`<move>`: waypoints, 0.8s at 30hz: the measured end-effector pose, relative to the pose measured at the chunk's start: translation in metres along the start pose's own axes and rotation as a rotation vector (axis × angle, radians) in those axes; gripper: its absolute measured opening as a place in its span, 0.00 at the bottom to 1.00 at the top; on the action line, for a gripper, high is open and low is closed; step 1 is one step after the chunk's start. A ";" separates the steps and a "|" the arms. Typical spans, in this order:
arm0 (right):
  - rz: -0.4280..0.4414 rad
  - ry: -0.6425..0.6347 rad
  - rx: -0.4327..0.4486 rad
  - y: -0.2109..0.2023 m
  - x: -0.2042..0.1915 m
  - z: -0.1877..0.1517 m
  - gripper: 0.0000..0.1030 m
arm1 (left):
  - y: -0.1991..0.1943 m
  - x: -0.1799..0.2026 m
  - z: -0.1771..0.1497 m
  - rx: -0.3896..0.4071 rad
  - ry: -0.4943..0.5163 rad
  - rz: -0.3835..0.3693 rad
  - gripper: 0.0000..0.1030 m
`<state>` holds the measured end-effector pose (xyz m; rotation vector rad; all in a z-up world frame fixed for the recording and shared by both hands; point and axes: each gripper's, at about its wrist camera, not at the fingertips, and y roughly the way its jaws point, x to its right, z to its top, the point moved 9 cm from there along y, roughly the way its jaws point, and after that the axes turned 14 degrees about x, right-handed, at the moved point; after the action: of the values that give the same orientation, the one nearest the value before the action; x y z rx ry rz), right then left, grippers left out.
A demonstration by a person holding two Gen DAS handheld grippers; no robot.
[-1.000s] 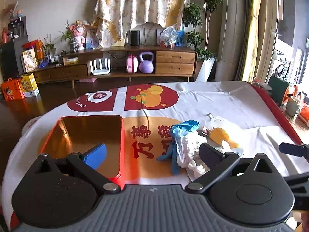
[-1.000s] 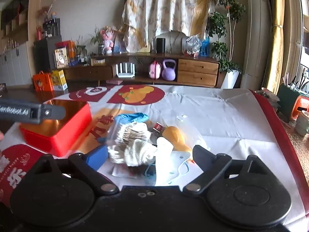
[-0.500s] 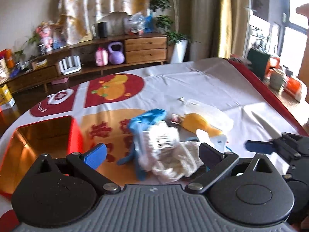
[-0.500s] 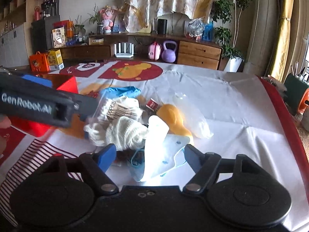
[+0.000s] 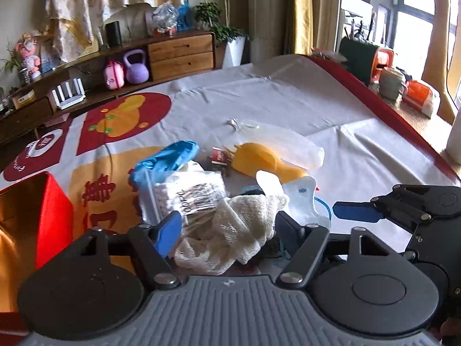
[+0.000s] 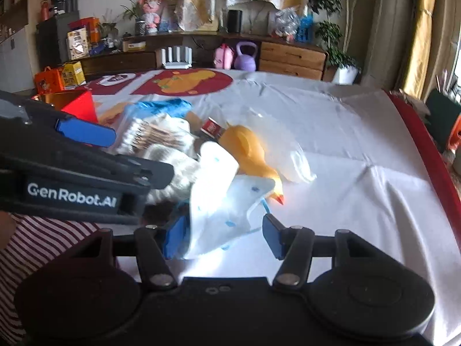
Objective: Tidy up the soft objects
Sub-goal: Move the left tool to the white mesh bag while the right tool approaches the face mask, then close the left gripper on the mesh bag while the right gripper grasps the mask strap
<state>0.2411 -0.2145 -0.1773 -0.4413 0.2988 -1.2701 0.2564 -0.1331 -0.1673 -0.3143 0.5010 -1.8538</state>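
Closing since before, both jaws (seemingly) straddle cloths point(image 5: 245, 225).

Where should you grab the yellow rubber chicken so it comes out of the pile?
Probably by its fat yellow body, coming from above on the clear right side. It lies on its side, its beak end is thin, and the white mask covers its lower part.

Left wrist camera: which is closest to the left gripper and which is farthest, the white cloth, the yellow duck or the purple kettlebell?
From the left gripper:
1. White cloth, right between the closing jaws.
2. Yellow duck, farther up the table, a bit right.
3. Purple kettlebell, far off under the wooden shelf, left.
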 end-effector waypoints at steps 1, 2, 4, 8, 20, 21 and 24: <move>-0.002 0.008 -0.007 0.002 0.002 -0.002 0.56 | 0.001 0.001 -0.001 0.000 0.004 -0.001 0.69; 0.003 0.022 -0.012 0.003 0.003 -0.003 0.56 | 0.003 0.001 -0.001 0.000 0.007 -0.003 0.69; 0.023 0.042 -0.012 0.005 0.003 -0.003 0.56 | 0.005 0.003 -0.002 -0.003 0.005 -0.008 0.69; 0.046 0.073 -0.030 0.011 0.000 -0.004 0.55 | 0.011 0.003 -0.005 -0.022 -0.002 -0.019 0.62; 0.050 0.111 -0.013 0.002 0.000 0.001 0.11 | 0.009 0.001 -0.007 -0.028 -0.047 -0.043 0.33; 0.045 0.110 -0.010 0.000 0.001 0.002 0.06 | 0.008 -0.001 -0.007 -0.024 -0.050 -0.040 0.32; 0.033 0.127 -0.005 -0.003 0.003 0.003 0.02 | 0.004 -0.005 -0.007 -0.019 -0.046 -0.015 0.28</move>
<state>0.2410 -0.2180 -0.1729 -0.3590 0.4151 -1.2672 0.2587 -0.1286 -0.1751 -0.3731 0.4862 -1.8536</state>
